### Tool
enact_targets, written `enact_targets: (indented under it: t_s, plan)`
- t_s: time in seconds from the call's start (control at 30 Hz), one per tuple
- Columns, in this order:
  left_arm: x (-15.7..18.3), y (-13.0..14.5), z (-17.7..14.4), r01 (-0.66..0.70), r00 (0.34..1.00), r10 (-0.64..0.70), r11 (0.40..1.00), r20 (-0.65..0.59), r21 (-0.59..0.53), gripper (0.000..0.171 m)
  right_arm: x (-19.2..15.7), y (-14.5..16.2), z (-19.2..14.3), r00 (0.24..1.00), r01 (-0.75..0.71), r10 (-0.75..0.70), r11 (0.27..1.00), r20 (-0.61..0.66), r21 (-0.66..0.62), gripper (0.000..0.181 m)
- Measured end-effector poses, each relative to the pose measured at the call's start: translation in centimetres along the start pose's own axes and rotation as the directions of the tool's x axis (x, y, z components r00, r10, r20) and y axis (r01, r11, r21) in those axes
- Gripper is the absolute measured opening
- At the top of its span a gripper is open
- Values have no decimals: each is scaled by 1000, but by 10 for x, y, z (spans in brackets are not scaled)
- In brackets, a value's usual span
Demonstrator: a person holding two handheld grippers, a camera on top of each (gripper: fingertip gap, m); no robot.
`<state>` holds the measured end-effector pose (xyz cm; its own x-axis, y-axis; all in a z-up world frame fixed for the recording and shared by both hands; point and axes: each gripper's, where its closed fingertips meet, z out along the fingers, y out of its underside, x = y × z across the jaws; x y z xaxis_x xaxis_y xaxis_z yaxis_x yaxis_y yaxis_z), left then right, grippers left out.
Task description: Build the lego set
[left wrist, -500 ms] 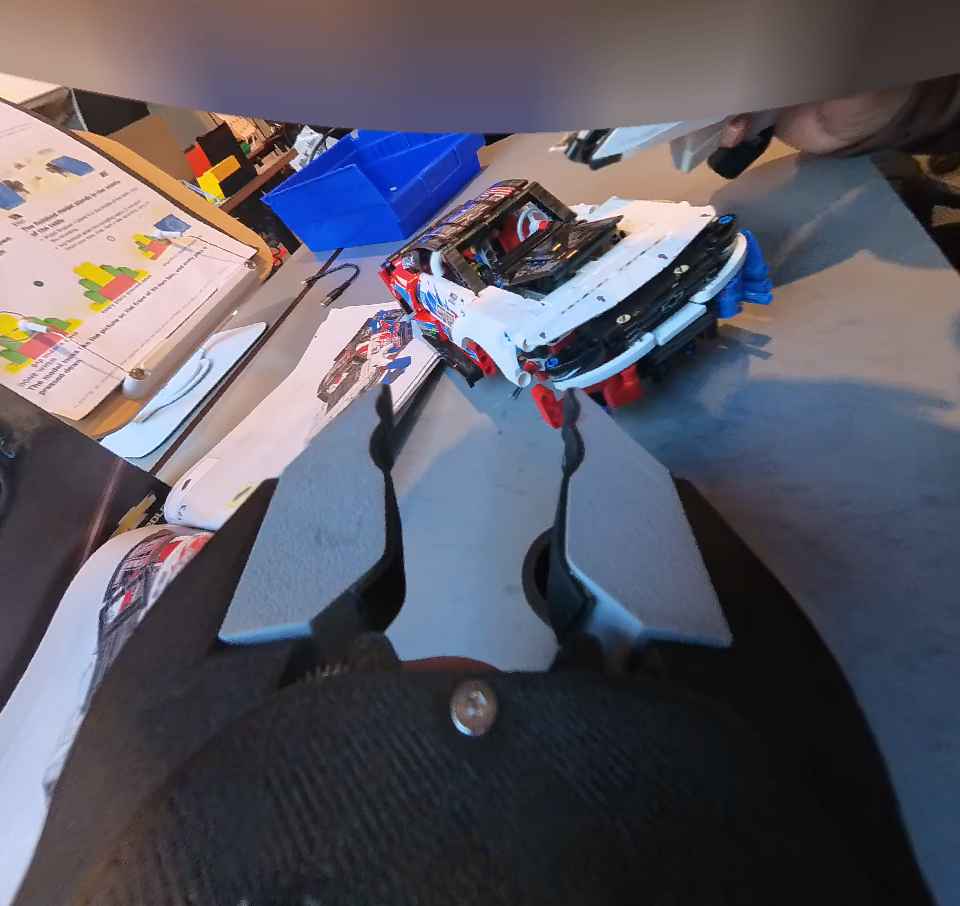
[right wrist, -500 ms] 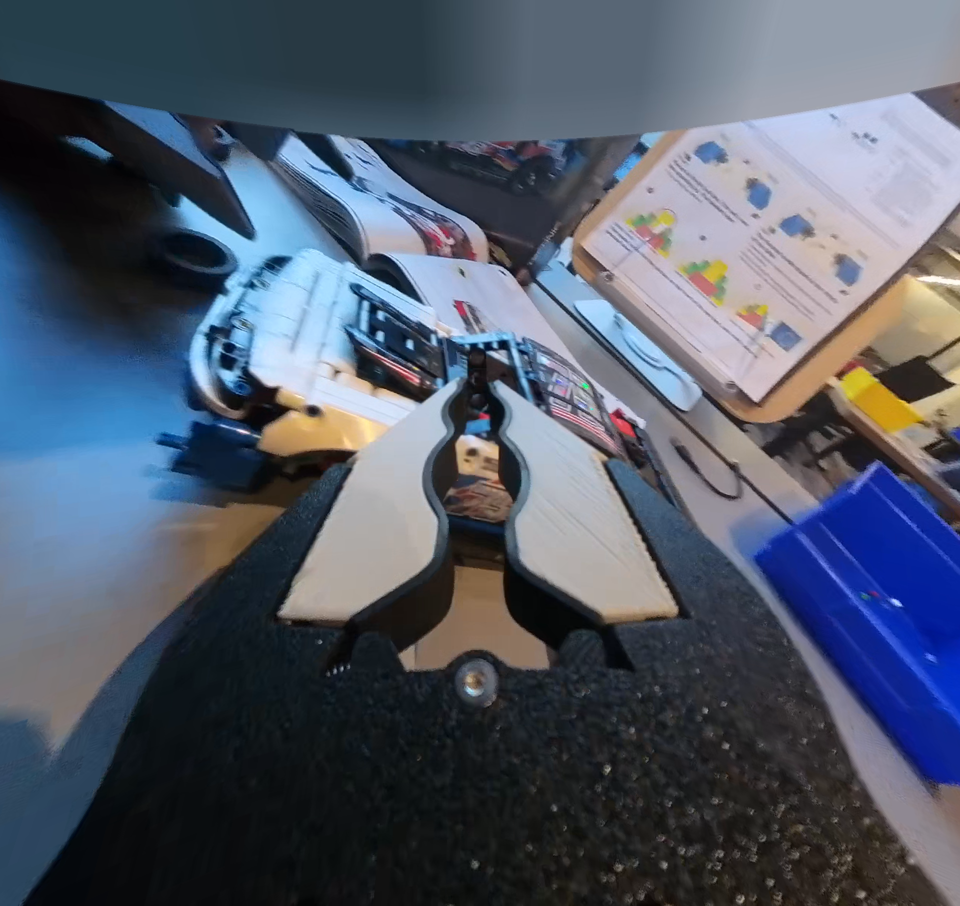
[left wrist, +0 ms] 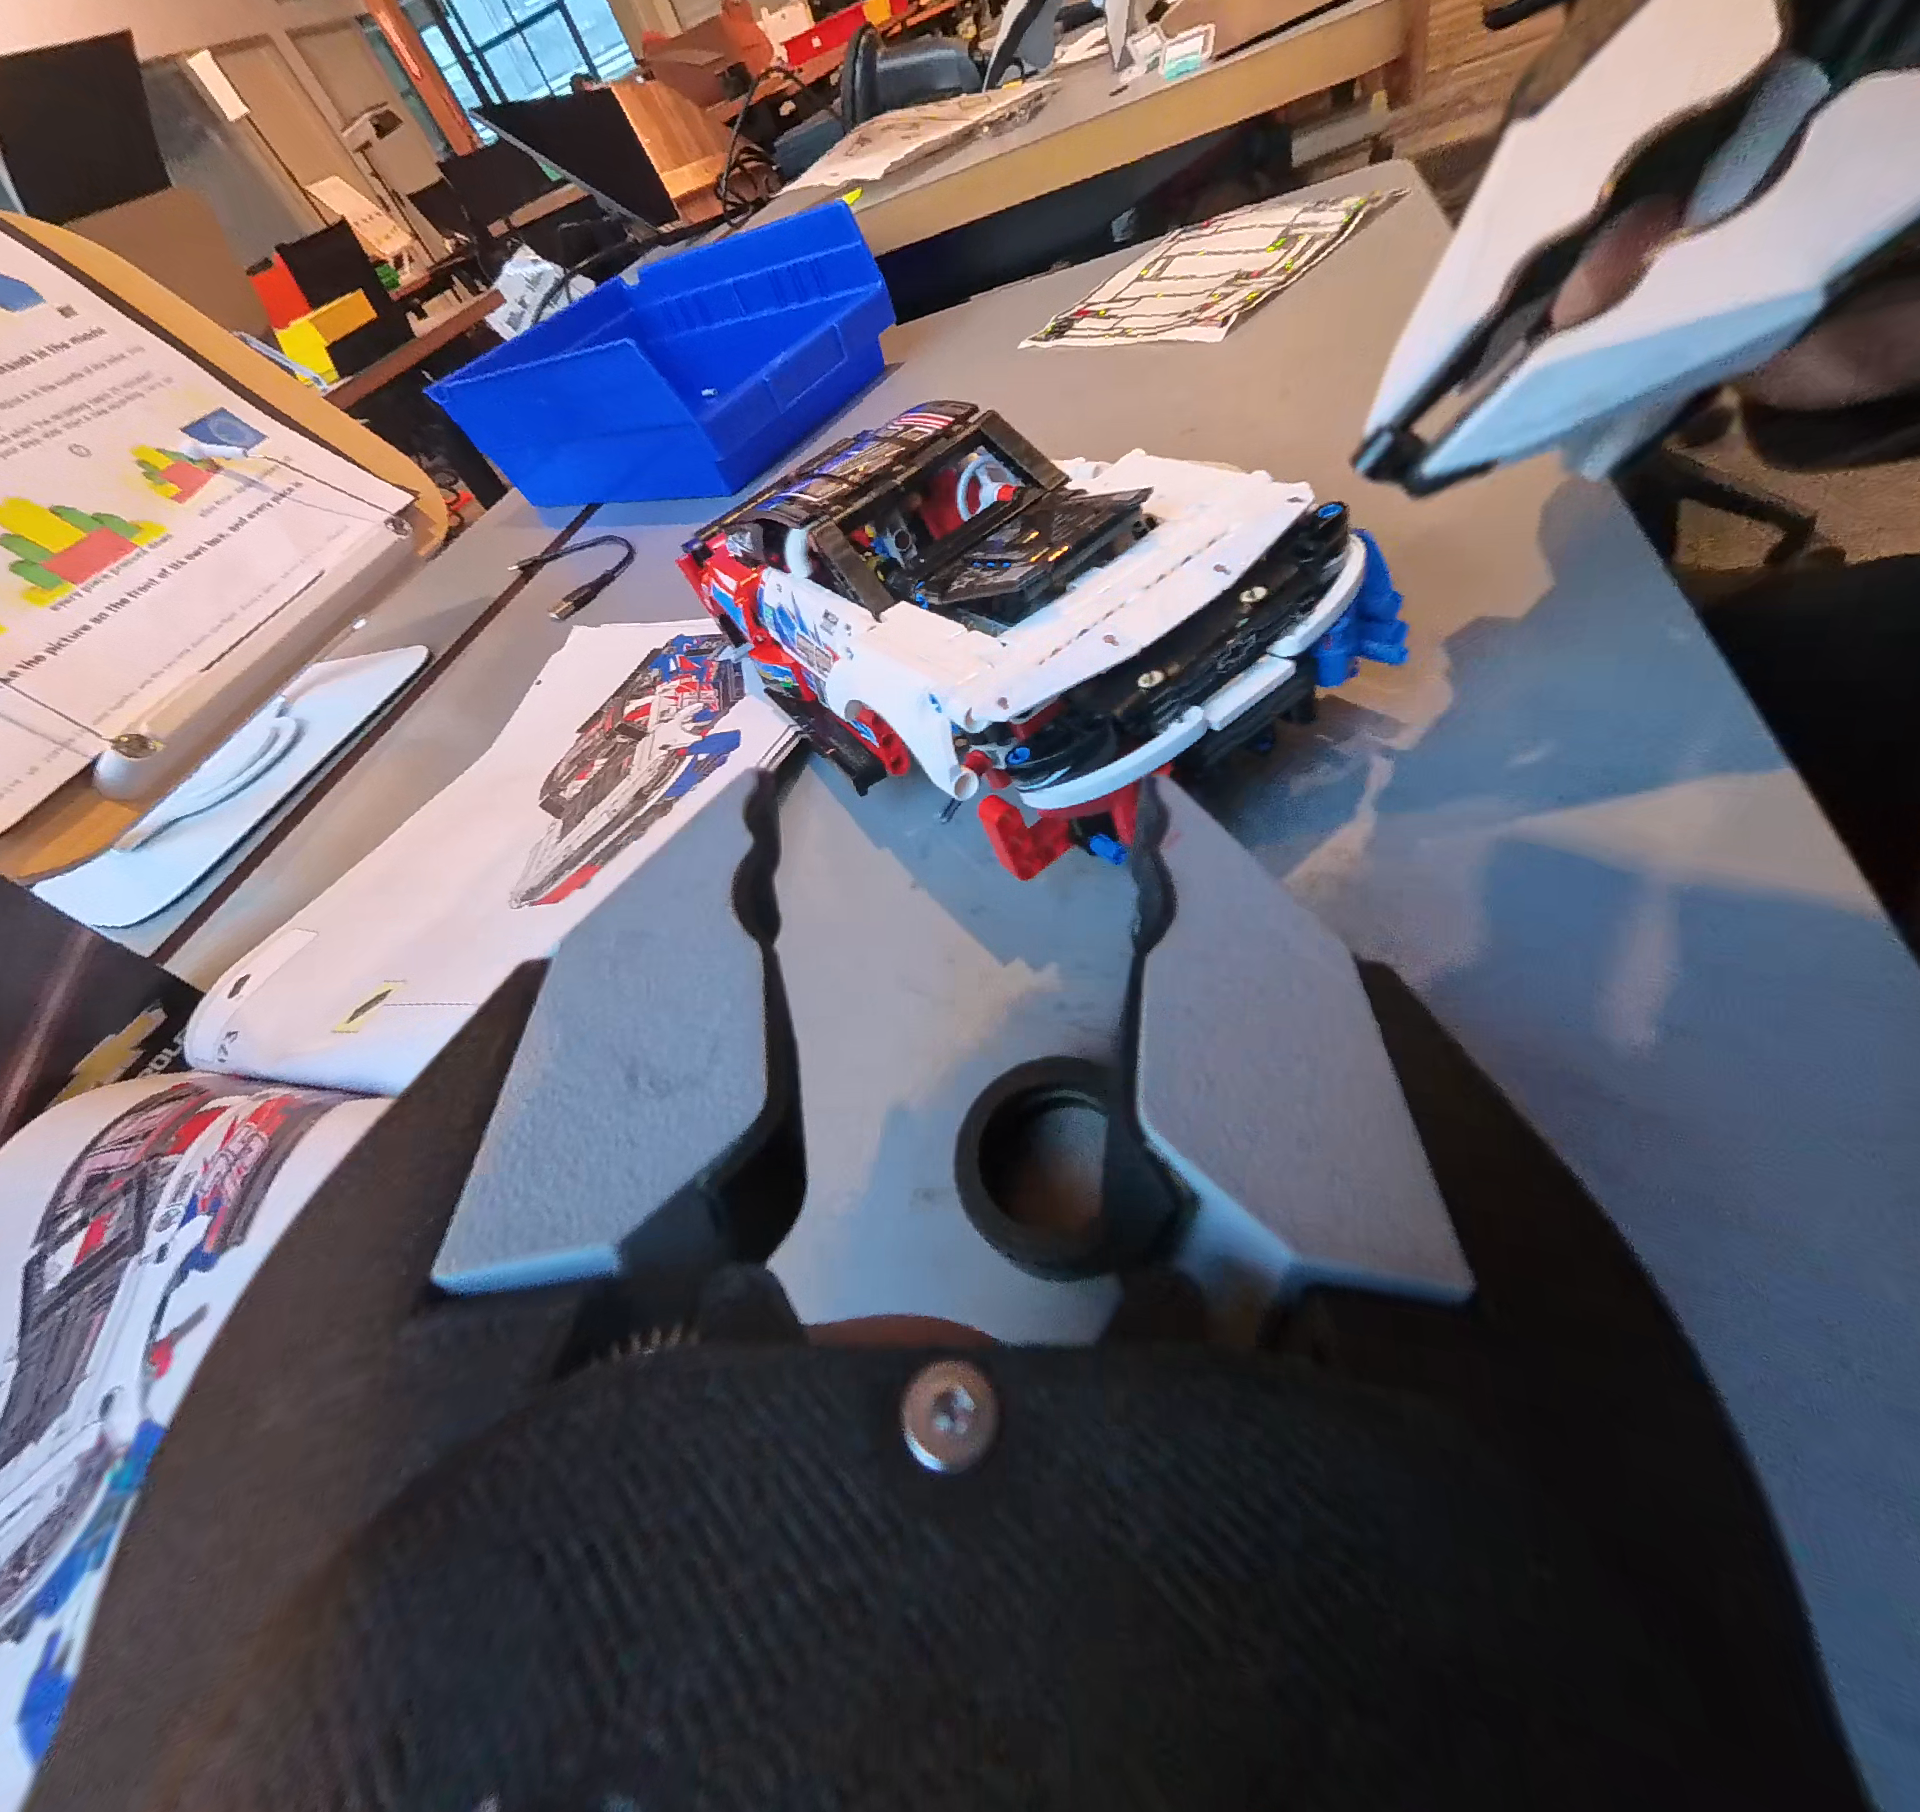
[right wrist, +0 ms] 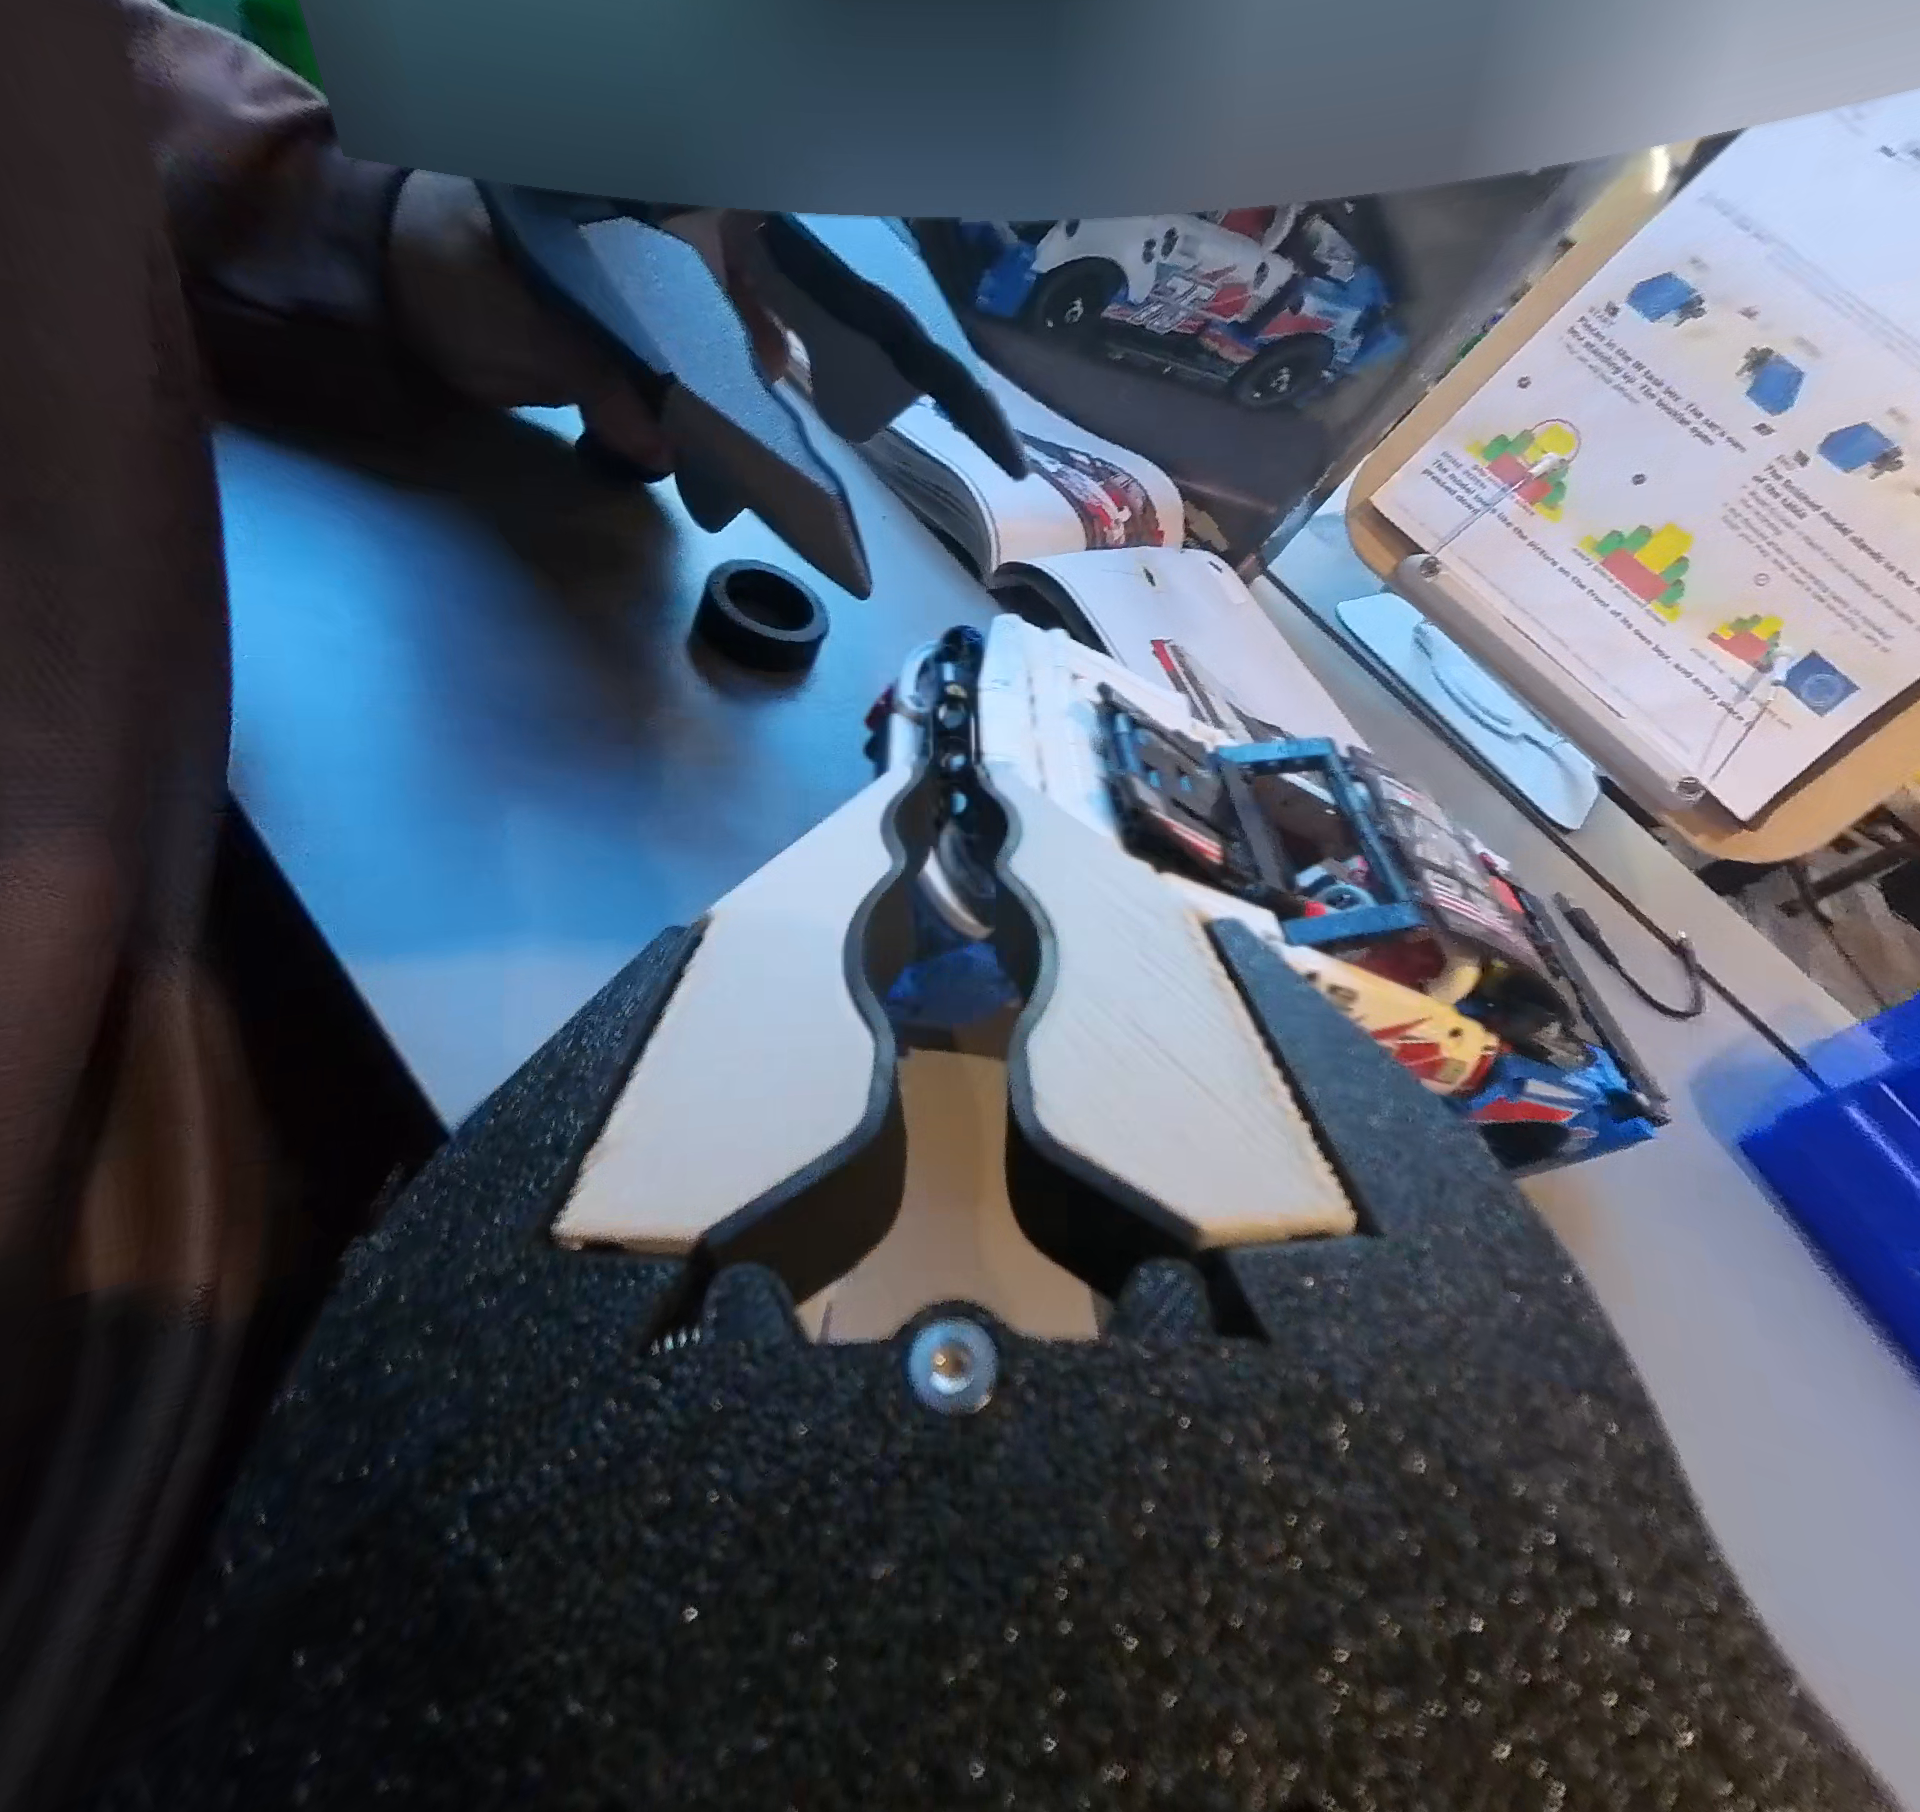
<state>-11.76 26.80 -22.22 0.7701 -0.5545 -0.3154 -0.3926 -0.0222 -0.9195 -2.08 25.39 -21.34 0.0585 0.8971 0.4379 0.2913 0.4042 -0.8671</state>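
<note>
The white, red and blue lego car (left wrist: 1023,619) stands on the grey table (left wrist: 1558,931), its front toward my left gripper. My left gripper (left wrist: 956,796) is open and empty, low over the table just before the car's front corner. A loose black tyre (left wrist: 1039,1165) lies on the table between its fingers. My right gripper (right wrist: 948,775) is shut with nothing seen in it, and hovers over the car (right wrist: 1143,786) near its front bumper. It also shows in the left wrist view (left wrist: 1392,458), raised above and right of the car. In the right wrist view, the left gripper (right wrist: 935,526) and tyre (right wrist: 764,619) lie beyond the car.
An open instruction booklet (left wrist: 582,827) lies left of the car. A blue bin (left wrist: 675,391) stands behind it, with a black cable (left wrist: 582,567) beside. A clipboard stand with a printed sheet (left wrist: 156,515) is at far left. A sticker sheet (left wrist: 1216,276) lies at the back.
My right gripper has moved from the car's roof frame to over its front end and now shows closer in the left wrist view. My left gripper stays open; its view has tilted up.
</note>
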Motion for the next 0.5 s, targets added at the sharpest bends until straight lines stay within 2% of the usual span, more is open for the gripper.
enact_targets:
  t_s: [0.27,0.4,0.5]
  plan:
    - [12,1,-3,-5,999,4,1000,-34,-18,66,-42,-2,11,1000,-1,2,998,18,-56,8]
    - [24,-4,-4,26,996,-26,1000,-89,-6,62,-48,8,17,997,31,-41,989,-61,-145,7]
    - [31,-4,-6,61,990,-63,998,-127,-17,57,-42,15,15,978,112,-149,966,-148,-231,7]
